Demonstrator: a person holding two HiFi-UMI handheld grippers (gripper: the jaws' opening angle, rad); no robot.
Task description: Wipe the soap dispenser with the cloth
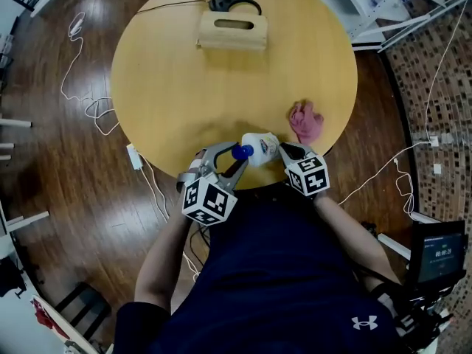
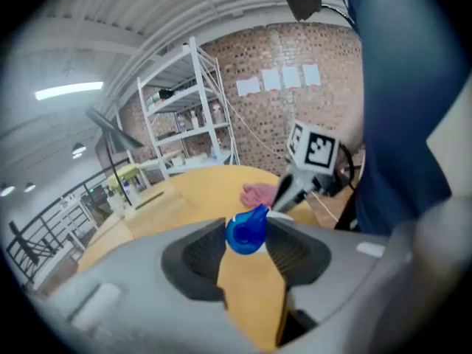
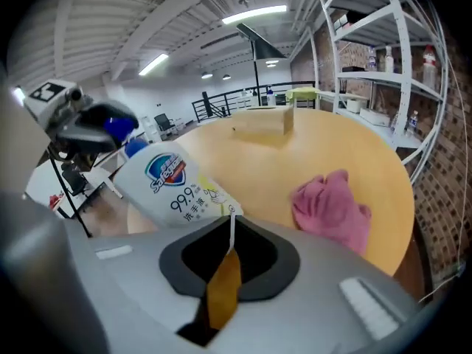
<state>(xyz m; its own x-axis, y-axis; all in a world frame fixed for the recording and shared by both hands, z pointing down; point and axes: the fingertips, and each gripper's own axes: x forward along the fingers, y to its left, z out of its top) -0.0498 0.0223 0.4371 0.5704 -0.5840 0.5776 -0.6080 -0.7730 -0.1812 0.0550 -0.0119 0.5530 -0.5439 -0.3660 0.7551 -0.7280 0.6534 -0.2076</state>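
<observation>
Grips blue pump head (image 1: 242, 152) of soap dispenser (image 3: 173, 186) w/ L claw (image 2: 246, 236) — pinches its base seam w/ R claw (image 3: 230, 226), jaws near-flat. Has pink cloth (image 3: 332, 205) on table (image 3: 295, 150), just right of R claw.

Glossy plastic dispenser (image 3: 169, 186); smooth wooden table (image 3: 332, 142)

Pink cloth (image 1: 305, 122); white, blue-capped soap dispenser (image 1: 262, 147)

This is an open, loft-style lab or workshop, shown by a bare brick wall (image 2: 295, 50) with paper sheets pinned up, white metal shelving (image 2: 184, 116) holding bottles and boxes, an exposed ceiling with strip lights (image 3: 254, 12), a far railing (image 3: 221, 102), and cables (image 1: 81, 87) trailing over dark wood flooring (image 1: 66, 198).
</observation>
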